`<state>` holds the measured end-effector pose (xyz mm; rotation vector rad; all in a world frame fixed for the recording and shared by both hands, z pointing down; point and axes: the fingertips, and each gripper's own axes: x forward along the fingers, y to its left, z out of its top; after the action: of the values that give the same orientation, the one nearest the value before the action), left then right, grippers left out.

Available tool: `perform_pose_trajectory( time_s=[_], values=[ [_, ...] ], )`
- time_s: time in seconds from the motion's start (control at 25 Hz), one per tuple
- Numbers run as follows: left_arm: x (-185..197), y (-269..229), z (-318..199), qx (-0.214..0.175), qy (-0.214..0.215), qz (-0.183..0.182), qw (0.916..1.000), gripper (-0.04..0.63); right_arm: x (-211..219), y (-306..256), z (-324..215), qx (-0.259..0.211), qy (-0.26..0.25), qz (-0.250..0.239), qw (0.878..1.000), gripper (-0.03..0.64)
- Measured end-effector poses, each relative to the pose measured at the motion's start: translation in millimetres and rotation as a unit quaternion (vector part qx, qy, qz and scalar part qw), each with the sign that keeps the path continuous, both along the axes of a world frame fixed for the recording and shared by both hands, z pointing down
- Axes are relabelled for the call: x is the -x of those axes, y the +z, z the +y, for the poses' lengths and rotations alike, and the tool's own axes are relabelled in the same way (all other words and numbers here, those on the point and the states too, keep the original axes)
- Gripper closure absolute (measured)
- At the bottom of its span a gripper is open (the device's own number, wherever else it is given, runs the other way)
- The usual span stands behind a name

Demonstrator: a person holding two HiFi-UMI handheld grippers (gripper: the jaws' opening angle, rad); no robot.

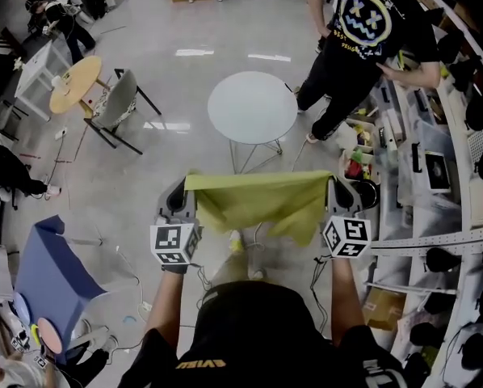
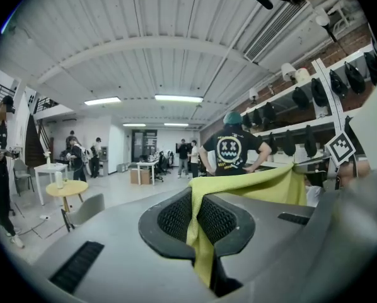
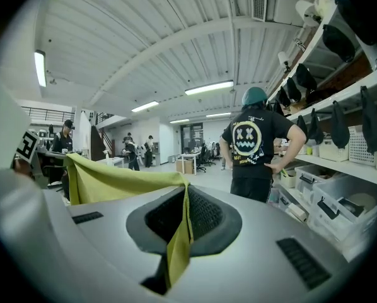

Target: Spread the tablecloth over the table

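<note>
A yellow-green tablecloth (image 1: 259, 200) hangs stretched between my two grippers, above the floor and short of the round white table (image 1: 252, 107). My left gripper (image 1: 185, 186) is shut on the cloth's left corner, my right gripper (image 1: 332, 183) on its right corner. In the left gripper view the tablecloth (image 2: 199, 232) is pinched between the black pads (image 2: 173, 218) and runs off to the right. The right gripper view shows the tablecloth (image 3: 178, 240) clamped between the pads (image 3: 203, 214) and stretching away to the left. The cloth's lower edge sags loosely in the middle.
A person in a black T-shirt (image 1: 363, 35) stands right of the table, by shelves (image 1: 435, 160) with bins and headsets. A grey chair (image 1: 116, 103) and a small yellow table (image 1: 74, 83) stand at the left. A blue-draped object (image 1: 48, 273) sits at the lower left.
</note>
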<state>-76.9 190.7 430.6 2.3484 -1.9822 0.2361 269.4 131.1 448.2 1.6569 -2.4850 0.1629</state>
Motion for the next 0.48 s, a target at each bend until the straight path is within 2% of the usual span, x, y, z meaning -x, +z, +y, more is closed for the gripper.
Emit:
perform_pose_trajectory(
  time_s=[0.48],
  values=[
    [54, -9, -104, -0.005, 0.024, 0.012, 0.9996, 0.574, 50, -25, -88, -0.010, 0.025, 0.021, 0.999, 0.611]
  ],
)
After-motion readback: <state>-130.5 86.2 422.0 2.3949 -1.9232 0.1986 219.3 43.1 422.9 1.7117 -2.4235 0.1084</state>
